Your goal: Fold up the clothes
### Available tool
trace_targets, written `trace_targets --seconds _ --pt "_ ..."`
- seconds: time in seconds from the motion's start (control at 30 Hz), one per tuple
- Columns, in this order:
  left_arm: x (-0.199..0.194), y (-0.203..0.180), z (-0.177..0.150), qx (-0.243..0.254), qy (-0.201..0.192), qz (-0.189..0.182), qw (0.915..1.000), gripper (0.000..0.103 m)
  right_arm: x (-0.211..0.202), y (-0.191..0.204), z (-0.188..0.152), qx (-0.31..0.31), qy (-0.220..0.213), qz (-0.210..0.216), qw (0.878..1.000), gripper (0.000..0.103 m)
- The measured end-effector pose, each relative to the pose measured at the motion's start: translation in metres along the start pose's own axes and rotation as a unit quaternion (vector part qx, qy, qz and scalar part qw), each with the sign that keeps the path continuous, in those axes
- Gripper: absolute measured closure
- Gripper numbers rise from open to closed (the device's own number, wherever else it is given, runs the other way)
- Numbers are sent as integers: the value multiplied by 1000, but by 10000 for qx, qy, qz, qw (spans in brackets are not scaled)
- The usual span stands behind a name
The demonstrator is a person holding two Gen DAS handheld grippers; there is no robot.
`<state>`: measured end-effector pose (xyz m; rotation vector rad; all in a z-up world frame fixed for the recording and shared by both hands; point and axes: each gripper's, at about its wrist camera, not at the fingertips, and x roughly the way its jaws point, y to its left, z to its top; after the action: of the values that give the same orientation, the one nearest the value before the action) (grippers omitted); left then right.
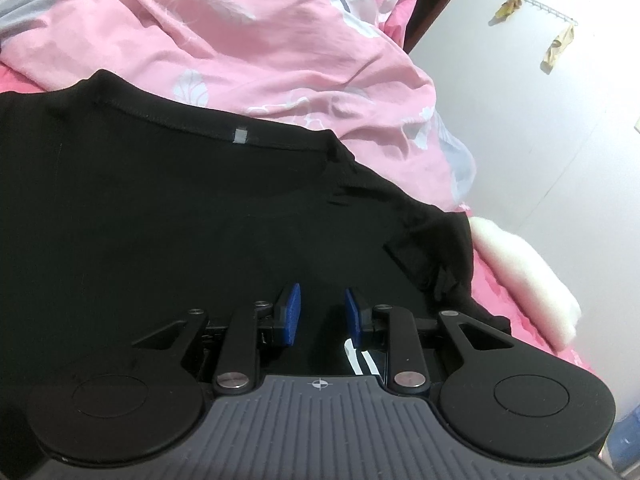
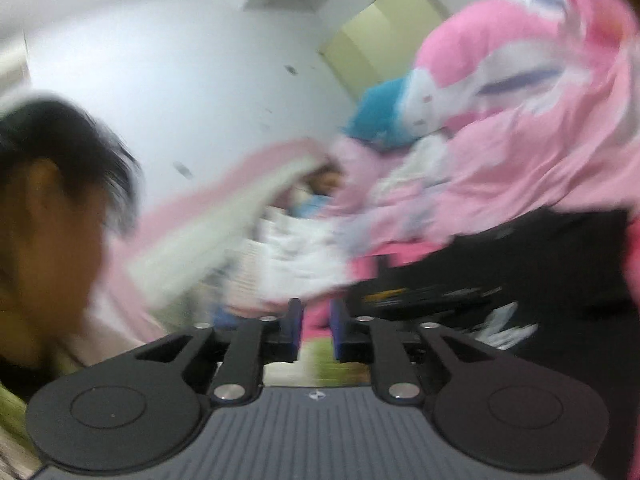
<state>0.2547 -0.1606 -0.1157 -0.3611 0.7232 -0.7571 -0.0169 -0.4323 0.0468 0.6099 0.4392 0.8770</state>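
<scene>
A black shirt (image 1: pixel 180 208) lies spread on the bed, its collar hem and a small grey tag (image 1: pixel 240 135) toward the far side. My left gripper (image 1: pixel 323 314) hovers low over the shirt's near part. Its blue pads stand apart, and only dark cloth shows in the gap with nothing pinched. The right wrist view is badly blurred. There my right gripper (image 2: pixel 316 328) is lifted off the bed and points roughly level, jaws apart and empty. The black shirt (image 2: pixel 520 256) shows to its right.
A crumpled pink quilt (image 1: pixel 240 40) with grey and white leaf prints is heaped behind the shirt. It also fills the right side as the quilt (image 2: pixel 520 140). A white fluffy cloth (image 1: pixel 520 272) lies at the bed's right edge by the white wall (image 1: pixel 540 120). A person's head (image 2: pixel 52 200) is close on the left.
</scene>
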Motion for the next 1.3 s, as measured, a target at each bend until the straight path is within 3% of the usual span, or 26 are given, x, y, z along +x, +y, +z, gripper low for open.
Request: trace_targets --seconds 0.07,0.13,0.2,0.3,0.4,0.5,0.6,0.8,0.87,0.93,1.07,1.17,1.2,1.27,1.3 --pt "0 1 0 -20 -3 -13 10000 77 14 -11 -11 571 -39 282 9980 74" --pt "0 2 0 -43 -4 -25 10000 77 33 -30 -21 1037 81 10 9946 74" --pt "-1 3 0 -62 -6 -36 10000 77 49 -48 -27 1203 248 -665 9902 73" --pt "-1 4 0 -103 -11 -66 9999 77 61 -64 -23 761 249 -2103 9743 73" --pt "-1 6 0 -163 -18 -106 9998 77 73 -69 -16 -235 157 -3439 9386 73" --pt "-1 7 0 -216 -25 -142 9997 77 88 -71 -12 -1384 115 -4471 8836 73" --pt "-1 7 0 -225 -23 -147 9996 77 105 -72 -12 -2248 216 -4796 8479 73" --pt "-1 7 1 -216 -25 -140 9997 77 145 -101 -8 -3088 713 -4968 8079 73" --pt "-1 7 1 -214 -26 -140 9997 77 156 -118 -4 -3157 874 -5199 7889 73" --pt "-1 7 1 -213 -26 -140 9997 77 159 -130 0 -3054 900 -5279 7874 73" --pt "-1 7 1 -216 -28 -141 9997 77 161 -152 4 -2792 1089 -5245 7970 74" --pt "-1 7 1 -219 -30 -143 9997 77 158 -155 -1 -2770 1125 -5257 7964 81" --pt "-1 7 1 -224 -34 -142 9996 77 154 -153 0 -2698 1002 -5268 7998 95" --pt "-2 7 1 -237 -44 -136 9996 77 139 -151 4 -2384 639 -5207 8173 96" --pt "-2 7 1 -244 -49 -133 9996 77 128 -153 6 -2097 437 -5102 8330 97"
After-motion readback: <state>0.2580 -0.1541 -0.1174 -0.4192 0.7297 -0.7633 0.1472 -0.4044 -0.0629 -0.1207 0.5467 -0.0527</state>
